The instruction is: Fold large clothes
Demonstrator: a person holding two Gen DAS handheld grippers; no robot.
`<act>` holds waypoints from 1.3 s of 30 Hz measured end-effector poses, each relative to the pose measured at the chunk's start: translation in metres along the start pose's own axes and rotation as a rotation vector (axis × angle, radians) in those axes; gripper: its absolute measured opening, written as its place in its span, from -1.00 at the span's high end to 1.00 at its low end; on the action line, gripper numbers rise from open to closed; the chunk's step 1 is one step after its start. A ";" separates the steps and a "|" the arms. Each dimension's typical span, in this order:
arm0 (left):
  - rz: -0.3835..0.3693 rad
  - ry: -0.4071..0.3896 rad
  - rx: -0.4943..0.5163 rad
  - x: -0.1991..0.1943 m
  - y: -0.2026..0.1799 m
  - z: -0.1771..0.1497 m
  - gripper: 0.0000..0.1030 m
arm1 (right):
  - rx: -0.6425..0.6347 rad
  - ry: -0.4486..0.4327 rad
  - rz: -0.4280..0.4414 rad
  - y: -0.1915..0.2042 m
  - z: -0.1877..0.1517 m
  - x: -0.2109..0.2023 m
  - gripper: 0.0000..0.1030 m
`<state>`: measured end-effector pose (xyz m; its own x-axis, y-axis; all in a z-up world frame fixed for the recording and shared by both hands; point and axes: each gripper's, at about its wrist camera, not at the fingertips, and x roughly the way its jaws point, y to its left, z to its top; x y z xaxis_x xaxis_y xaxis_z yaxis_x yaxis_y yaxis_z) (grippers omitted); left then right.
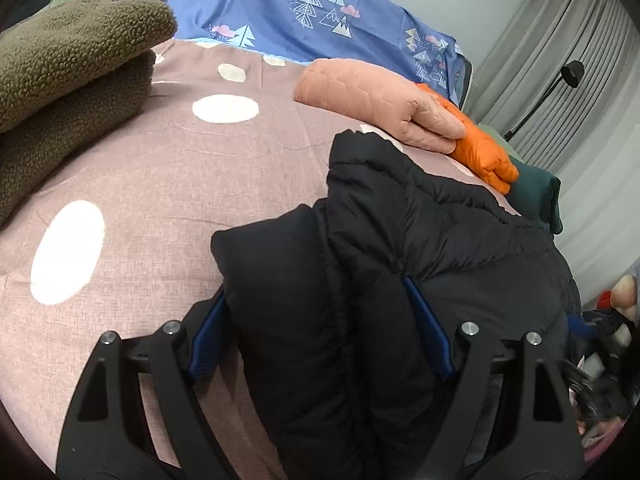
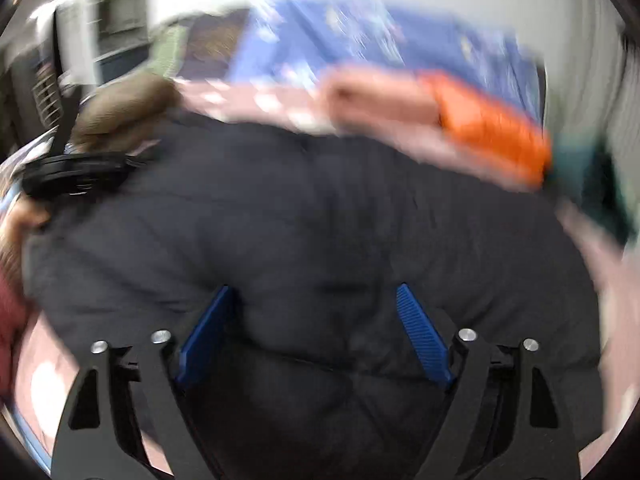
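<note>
A black puffer jacket (image 1: 400, 248) lies on the pink spotted bed cover (image 1: 160, 184). My left gripper (image 1: 316, 296) has its jaws wide apart with a thick fold of the jacket between the blue pads (image 1: 208, 340); I cannot tell whether they press it. In the blurred right wrist view the jacket (image 2: 320, 220) fills the middle. My right gripper (image 2: 316, 300) is over it, jaws wide apart, blue pads (image 2: 420, 332) on either side of the padded fabric. The left gripper (image 2: 76, 176) shows at the jacket's left edge.
A folded olive fleece (image 1: 68, 80) lies at the left. A folded peach quilted garment (image 1: 380, 104), an orange one (image 1: 484, 152) and a dark green one (image 1: 536, 196) lie at the right. A blue patterned sheet (image 1: 312, 12) hangs behind. Grey curtains (image 1: 560, 60) and a lamp stand at the right.
</note>
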<state>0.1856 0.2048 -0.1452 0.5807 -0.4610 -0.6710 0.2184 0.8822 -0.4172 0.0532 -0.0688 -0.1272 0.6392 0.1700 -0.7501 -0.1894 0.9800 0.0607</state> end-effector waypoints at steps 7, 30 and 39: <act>-0.016 -0.011 0.015 0.000 -0.001 -0.003 -0.45 | -0.007 0.003 0.029 -0.001 0.008 -0.011 -0.71; -0.170 -0.028 -0.063 -0.002 0.012 -0.007 -0.19 | 0.057 0.012 -0.089 -0.049 0.114 0.092 -0.62; -0.161 -0.021 -0.061 -0.005 0.011 -0.004 -0.19 | -0.346 -0.202 0.039 0.057 0.031 -0.041 -0.55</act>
<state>0.1820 0.2161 -0.1492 0.5583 -0.5937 -0.5796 0.2621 0.7890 -0.5557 0.0396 -0.0172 -0.0724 0.7538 0.2575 -0.6046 -0.4346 0.8854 -0.1648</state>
